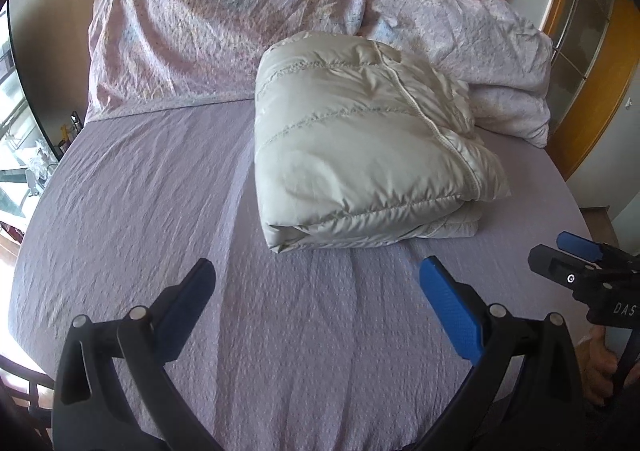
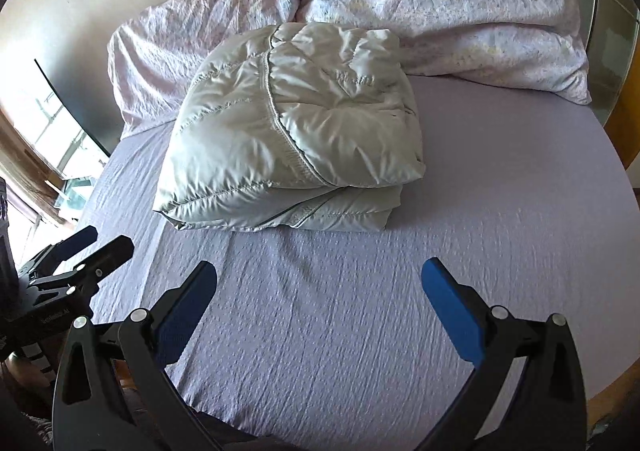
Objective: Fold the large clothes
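- Left wrist view: left gripper hovering over the sheet, fingers spread wide, holding nothing.
- Folded jacket lying on the sheet ahead of it and a bit right, clear of both fingers, its far edge touching the duvet bunched along the wall.
- Right gripper showing at the right edge, near the bed corner; jaws apart there.
- A hand gripping its handle below.
- Right wrist view: left gripper sitting at the left edge, fingers parted, off the jacket.
- Right gripper hanging over bare sheet, fingers wide apart, empty.
- Jacket lying ahead, centre-left, a neat stacked bundle, untouched.
- Duvet heaped behind it, up right.
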Demonstrator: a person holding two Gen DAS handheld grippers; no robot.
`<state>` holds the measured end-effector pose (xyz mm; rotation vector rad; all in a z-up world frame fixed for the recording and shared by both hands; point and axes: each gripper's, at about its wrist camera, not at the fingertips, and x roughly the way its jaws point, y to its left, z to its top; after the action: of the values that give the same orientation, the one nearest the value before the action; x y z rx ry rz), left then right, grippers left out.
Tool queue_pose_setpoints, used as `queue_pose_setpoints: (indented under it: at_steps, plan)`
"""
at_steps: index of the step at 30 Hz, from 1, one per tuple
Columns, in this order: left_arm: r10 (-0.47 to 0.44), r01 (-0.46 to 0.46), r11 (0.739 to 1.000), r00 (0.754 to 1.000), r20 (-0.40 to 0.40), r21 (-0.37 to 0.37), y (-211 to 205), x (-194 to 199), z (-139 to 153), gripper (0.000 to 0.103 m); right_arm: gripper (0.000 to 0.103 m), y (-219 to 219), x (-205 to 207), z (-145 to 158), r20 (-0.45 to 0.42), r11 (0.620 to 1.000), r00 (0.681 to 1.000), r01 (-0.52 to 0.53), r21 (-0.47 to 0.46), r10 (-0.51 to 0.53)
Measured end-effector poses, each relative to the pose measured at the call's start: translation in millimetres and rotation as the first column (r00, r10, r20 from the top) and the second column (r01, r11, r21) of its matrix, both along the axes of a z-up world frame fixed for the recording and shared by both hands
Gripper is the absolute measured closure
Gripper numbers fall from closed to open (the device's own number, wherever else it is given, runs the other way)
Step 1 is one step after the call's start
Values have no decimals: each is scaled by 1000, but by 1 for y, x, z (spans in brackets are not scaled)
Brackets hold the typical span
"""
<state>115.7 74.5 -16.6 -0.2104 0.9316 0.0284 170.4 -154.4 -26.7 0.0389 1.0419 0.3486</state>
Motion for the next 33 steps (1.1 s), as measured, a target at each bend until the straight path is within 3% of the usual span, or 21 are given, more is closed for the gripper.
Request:
queue_pose_setpoints:
  at_steps: [11, 33]
  plan:
    - [-29, 31, 996, 999, 26, -88, 1, -3, 0, 2, 1, -8, -3, -1, -13, 997, 1000, 20, 80, -19]
    - [-24, 28, 994, 999, 34, -109, 1, -6, -2, 2, 1, -4, -6, 1, 2, 996, 1000, 0, 93, 0]
